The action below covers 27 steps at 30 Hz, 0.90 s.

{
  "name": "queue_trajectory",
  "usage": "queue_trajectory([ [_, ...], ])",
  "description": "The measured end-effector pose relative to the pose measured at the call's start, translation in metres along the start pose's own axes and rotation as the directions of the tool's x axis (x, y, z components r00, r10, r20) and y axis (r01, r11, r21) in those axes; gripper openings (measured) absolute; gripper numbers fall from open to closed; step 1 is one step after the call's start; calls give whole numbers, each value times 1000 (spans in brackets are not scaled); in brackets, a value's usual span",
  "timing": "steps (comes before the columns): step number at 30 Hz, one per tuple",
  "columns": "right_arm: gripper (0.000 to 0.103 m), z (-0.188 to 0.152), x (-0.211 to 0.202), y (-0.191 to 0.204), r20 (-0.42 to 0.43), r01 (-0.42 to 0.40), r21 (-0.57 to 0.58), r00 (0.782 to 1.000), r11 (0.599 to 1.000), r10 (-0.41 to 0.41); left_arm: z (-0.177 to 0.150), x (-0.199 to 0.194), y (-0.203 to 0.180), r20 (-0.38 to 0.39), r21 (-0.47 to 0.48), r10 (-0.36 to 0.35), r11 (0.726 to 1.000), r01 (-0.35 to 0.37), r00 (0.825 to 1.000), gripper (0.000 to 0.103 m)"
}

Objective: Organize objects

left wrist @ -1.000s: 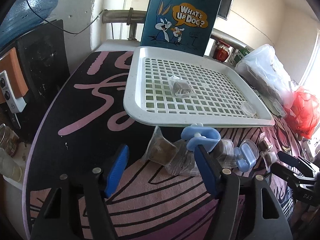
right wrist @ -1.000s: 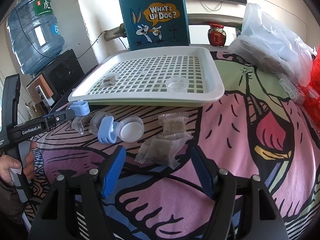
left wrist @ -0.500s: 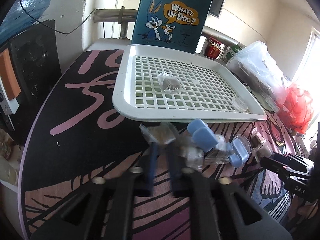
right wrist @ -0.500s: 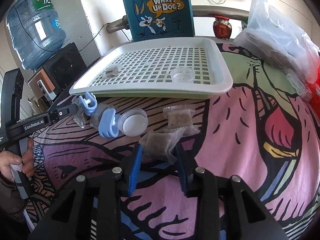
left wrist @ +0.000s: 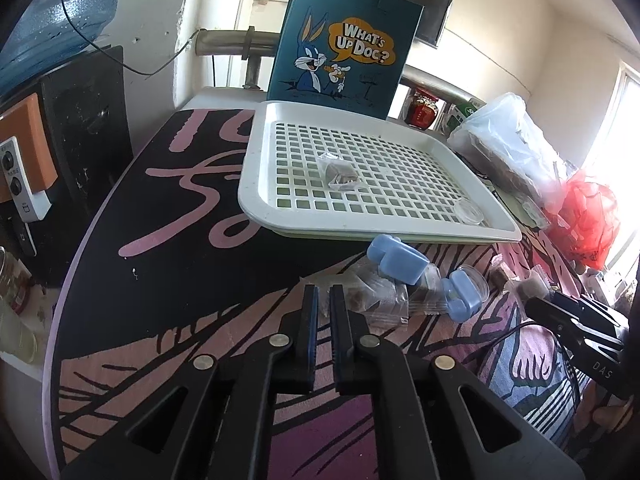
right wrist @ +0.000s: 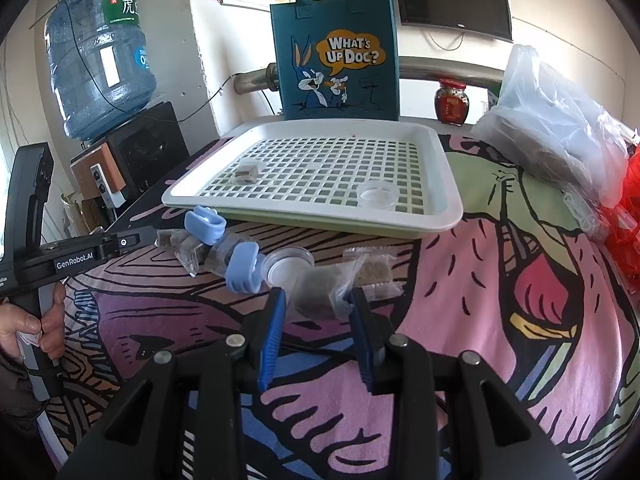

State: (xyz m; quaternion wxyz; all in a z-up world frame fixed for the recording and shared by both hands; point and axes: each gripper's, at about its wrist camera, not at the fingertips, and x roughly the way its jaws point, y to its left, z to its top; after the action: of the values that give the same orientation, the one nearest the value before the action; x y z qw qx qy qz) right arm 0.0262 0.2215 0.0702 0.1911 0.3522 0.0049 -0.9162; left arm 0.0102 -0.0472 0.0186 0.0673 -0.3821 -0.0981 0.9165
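Now right tool point(right wrist: 318, 306) clenched on brown sachet point(right wrist: 316, 294) — left tool point(left wrist: 324, 300) nearly closed, pinching clear packet's point(left wrist: 374, 298) edge.

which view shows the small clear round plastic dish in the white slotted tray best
The right wrist view: the small clear round plastic dish sits near the middle of the picture, whole, near the front rim of the white slotted tray. In the left wrist view the dish is a faint, washed-out shape at the tray's far right corner.

Background: blue water jug point(right wrist: 98, 64) on black dispenser point(right wrist: 154, 146) far left, teal "What's Up Doc?" tote point(right wrist: 338, 60) upright behind the tray, wall TV point(right wrist: 452, 0), red-lidded jar point(right wrist: 452, 106), clear plastic bag point(right wrist: 560, 128) right, red bag point(left wrist: 588, 220).
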Motion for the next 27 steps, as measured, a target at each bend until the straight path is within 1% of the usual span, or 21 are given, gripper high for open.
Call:
queue_trajectory([
  [1, 32, -1, 0, 0, 1, -1, 2, 1000, 1000, 1, 0, 1, 0, -8, -1, 9, 1000, -9, 1000, 13],
  [3, 32, -1, -1, -1, 4, -4, 2, 1000, 1000, 4, -1, 4, -2, -16, 2, 17, 1000, -17, 1000, 35],
  [5, 32, -1, -2, -1, 7, -8, 1, 1000, 1000, 8, -1, 6, -4, -19, 13, 25, 1000, -25, 1000, 43],
  [9, 32, -2, -1, -1, 6, -23, 3, 1000, 1000, 23, 0, 10, -11, -35, 38, 24, 999, -23, 999, 54],
  [11, 32, -2, -1, -1, 5, -28, 4, 1000, 1000, 28, 3, 14, -14, -44, 44, 21, 999, -19, 999, 56],
  [13, 32, -2, -1, 0, 4, -32, 2, 999, 999, 32, 6, 20, -14, -57, 42, 18, 999, -16, 998, 56],
  [14, 32, -2, -1, 0, 4, -32, 1, 999, 999, 32, 7, 24, -14, -68, 38, 8, 999, -5, 998, 56],
  [15, 32, -2, -1, 0, 5, -32, 1, 999, 999, 32, 7, 25, -13, -70, 34, -14, 999, 16, 997, 43],
  [16, 32, -2, -1, 0, 6, -33, 2, 999, 999, 33, 7, 26, -13, -73, 33, -37, 999, 40, 997, 36],
  [18, 32, -2, -2, 0, 8, -34, 3, 999, 999, 34, 6, 26, -12, -77, 29, -58, 998, 61, 995, 9],
  [19, 32, -3, -2, 0, 7, -34, 3, 999, 999, 34, 5, 28, -12, -94, 26, -60, 998, 63, 994, 8],
  [20, 32, -3, -2, 0, 6, -33, 3, 999, 999, 33, 4, 29, -11, -105, 18, -71, 997, 73, 992, 4],
  [21, 32, -3, -1, 0, 5, -33, 2, 999, 999, 33, 3, 28, -10, -105, 15, -70, 997, 72, 992, 2],
  [23, 32, -3, -2, 1, 6, -31, 1, 999, 1000, 31, 2, 24, -11, -88, 19, -56, 998, 58, 995, 0],
  [27, 32, -3, -4, 2, 15, -26, -3, 1000, 1000, 26, -4, 12, -19, -47, 61, -42, 997, 44, 998, 0],
])
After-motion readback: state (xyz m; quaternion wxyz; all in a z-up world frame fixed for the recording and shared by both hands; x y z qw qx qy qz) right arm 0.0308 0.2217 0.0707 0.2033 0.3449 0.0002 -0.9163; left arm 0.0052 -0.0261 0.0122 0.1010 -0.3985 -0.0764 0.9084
